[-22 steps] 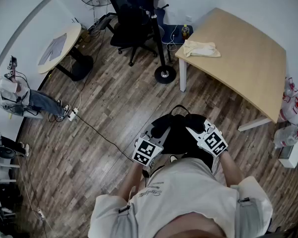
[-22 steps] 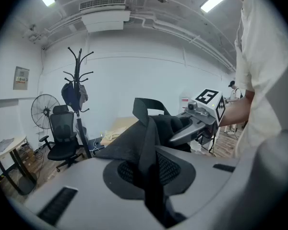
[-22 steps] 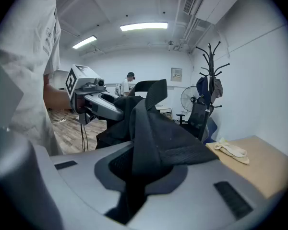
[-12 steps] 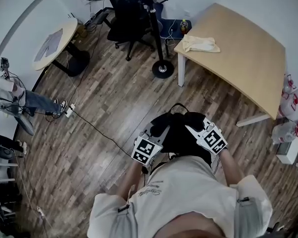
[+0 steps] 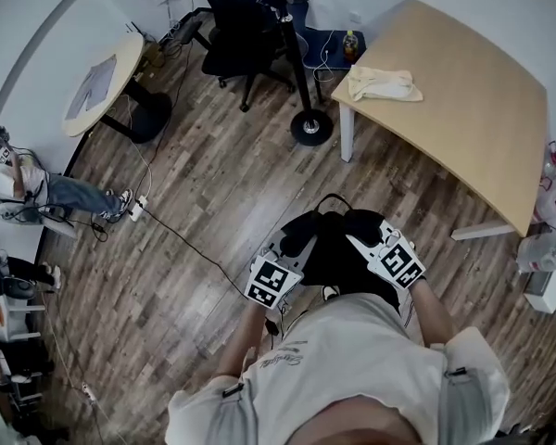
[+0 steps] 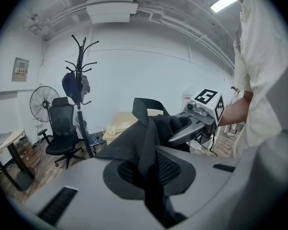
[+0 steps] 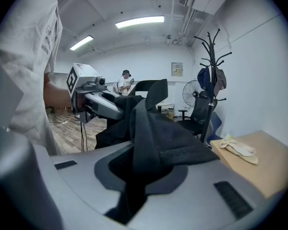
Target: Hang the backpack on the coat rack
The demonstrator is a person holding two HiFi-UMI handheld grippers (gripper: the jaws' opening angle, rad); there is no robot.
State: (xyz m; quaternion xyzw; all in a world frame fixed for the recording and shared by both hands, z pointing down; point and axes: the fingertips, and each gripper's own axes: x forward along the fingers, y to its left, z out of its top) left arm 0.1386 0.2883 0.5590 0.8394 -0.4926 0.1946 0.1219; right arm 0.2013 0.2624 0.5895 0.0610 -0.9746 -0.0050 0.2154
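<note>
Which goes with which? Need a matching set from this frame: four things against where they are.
1 backpack
2 cream cloth
3 coat rack
4 office chair

A lying on the wooden table
B standing beside that table's leg
C clamped in the left hand-held gripper and right hand-held gripper
D just beyond the coat rack

Pairs: 1-C, 2-A, 3-B, 4-D

Bystander moving — view drifting
The person at left is shifting stance; the coat rack base is edging up-frame.
</note>
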